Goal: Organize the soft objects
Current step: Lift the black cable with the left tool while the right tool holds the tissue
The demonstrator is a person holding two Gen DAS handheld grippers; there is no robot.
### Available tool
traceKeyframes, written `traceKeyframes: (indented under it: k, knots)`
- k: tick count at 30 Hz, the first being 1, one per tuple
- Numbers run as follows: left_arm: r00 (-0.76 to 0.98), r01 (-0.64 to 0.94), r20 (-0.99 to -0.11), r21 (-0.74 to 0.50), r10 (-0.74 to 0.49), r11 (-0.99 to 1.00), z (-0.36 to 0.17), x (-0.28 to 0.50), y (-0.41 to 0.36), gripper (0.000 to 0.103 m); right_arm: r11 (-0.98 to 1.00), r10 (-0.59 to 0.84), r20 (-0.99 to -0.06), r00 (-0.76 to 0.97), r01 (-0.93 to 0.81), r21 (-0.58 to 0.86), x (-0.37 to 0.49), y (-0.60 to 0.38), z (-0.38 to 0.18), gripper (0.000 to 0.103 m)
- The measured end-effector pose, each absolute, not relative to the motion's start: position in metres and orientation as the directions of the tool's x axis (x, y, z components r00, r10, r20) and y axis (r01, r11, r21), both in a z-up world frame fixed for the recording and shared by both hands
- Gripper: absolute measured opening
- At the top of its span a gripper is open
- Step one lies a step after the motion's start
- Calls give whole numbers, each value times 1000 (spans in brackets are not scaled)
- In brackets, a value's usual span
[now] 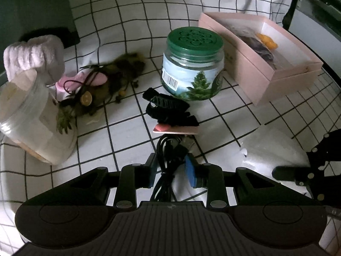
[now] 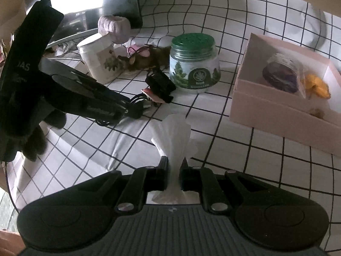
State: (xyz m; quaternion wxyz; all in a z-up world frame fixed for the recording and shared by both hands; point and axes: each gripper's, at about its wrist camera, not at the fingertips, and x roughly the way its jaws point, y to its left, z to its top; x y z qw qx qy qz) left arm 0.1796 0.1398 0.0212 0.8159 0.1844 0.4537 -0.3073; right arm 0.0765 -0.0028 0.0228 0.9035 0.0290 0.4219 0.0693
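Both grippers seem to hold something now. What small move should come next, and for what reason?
Probably the right gripper should lift its white plastic bag and carry it toward the open pink box. The gripper is already closed on the bag's bunched neck, and the box, off to its right, holds other items but has room. The left gripper is closed on the black cable and can wait.

Both wrist cameras are looking forward and down, close over the desk (image 1: pixel 127 132), toward the green-lidded jar (image 1: pixel 192 64). The left view is sitting nearer the jar; the right view is facing it from farther back, to its right, and both are sharing the jar (image 2: pixel 194 64) and pink box (image 2: pixel 283 98).
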Motion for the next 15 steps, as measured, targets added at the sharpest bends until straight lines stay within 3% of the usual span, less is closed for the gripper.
traceKeyframes:
  k: [5, 9, 15]
  knots:
    - [398, 661, -852, 10, -340, 750, 22, 167, 154, 21, 991, 132, -762, 634, -83, 103, 76, -6, 22, 10]
    - [384, 631, -866, -9, -322, 776, 23, 158, 175, 20, 991, 135, -764, 631, -87, 103, 77, -6, 22, 10]
    - [328, 522, -875, -147, -357, 840, 25, 161, 193, 20, 990, 141, -768, 624, -100, 100, 78, 1, 19, 12]
